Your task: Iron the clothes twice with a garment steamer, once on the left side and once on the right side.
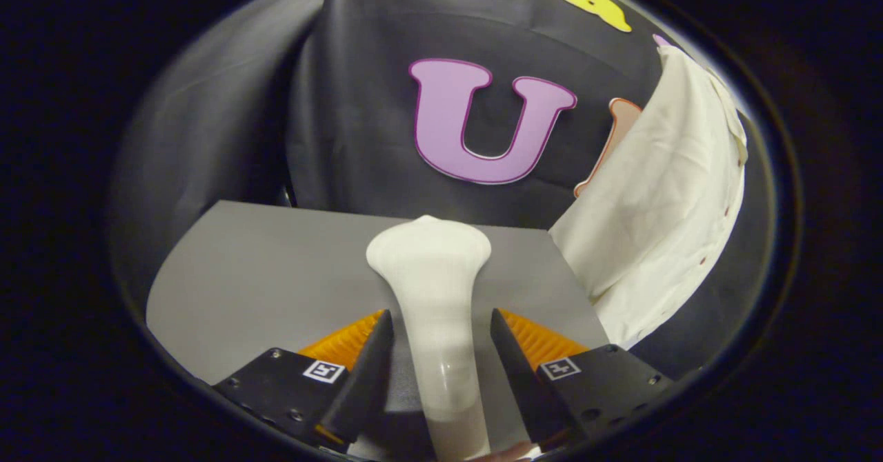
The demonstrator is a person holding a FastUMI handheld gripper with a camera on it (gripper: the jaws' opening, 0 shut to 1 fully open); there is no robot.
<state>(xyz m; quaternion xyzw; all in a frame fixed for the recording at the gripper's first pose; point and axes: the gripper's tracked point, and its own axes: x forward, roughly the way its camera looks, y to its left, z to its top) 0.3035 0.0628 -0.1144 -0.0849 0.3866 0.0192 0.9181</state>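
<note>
Because the white garment steamer [434, 296] lies on the grey table [262, 269] with its handle running between the gripper [441, 352] fingers, and a gap shows on both sides, the fingers stand wide, not yet pressing it. Closing off-centre could roll or skew the smooth, rounded handle. Beyond and to the right, the cream shirt [662, 207] hangs well apart; a loose hold could let the head twist before reaching it.

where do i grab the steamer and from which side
Grip the garment steamer on its narrow handle below the flared head, coming straight along it. The gripper fingers already flank that neck, apparently not pressing, and the wide head would stop it slipping forward.
</note>
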